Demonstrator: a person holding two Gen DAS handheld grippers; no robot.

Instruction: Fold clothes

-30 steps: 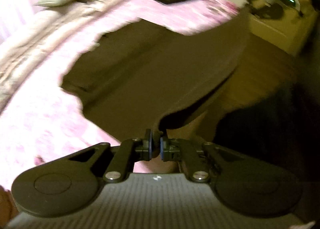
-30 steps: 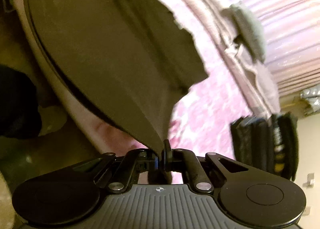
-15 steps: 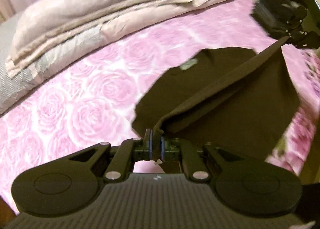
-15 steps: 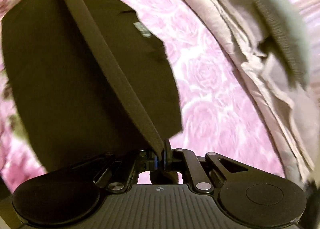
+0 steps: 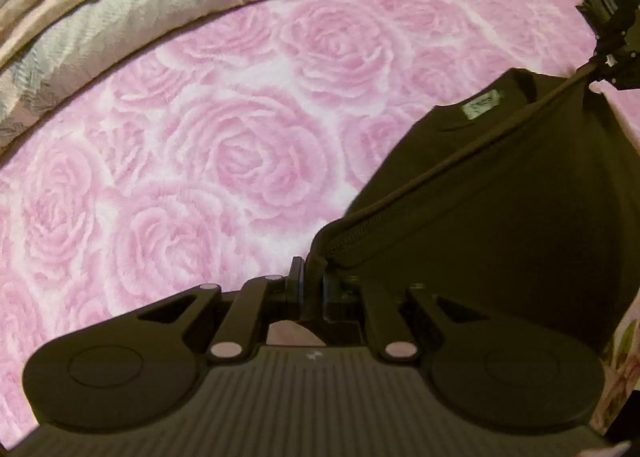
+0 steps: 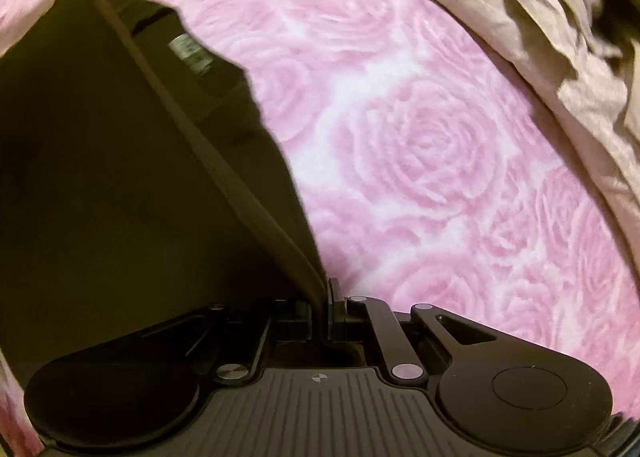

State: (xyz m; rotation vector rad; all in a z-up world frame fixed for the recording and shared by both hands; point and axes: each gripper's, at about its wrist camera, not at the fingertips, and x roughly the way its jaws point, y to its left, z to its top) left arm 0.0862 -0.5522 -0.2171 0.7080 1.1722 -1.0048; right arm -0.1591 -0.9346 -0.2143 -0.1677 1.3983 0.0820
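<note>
The left gripper (image 5: 311,281) is closed on a corner of the dark shirt (image 5: 500,225), the cloth pinched between its two fingers; the right gripper (image 6: 320,301) is closed on the other corner of the same hem, the fabric running up out of the jaws. Between the two grippers the hem is pulled into a straight taut band; in the left view it goes from the fingers up to the right gripper at the top right corner, and in the right view it goes up to the top left corner. Both grippers point steeply down at the bed.

Below the band the shirt hangs as a folded layer over the rest of the shirt, which lies on the pink rose bedcover (image 5: 224,161); the collar with its small pale label (image 5: 482,102) faces up and is not covered, just beyond the held hem. The shirt's far edge by the collar is ragged in outline and lies on the bedcover.

In the left view, to the left of the shirt, the bedcover is wide and bare; in the right view the same bare room lies to the right. This room ends at the folded beige quilt (image 5: 120,5), which lies along the far side of the bed, well apart from the shirt; at the near right of the left view the bedcover drops over the bed's edge.
</note>
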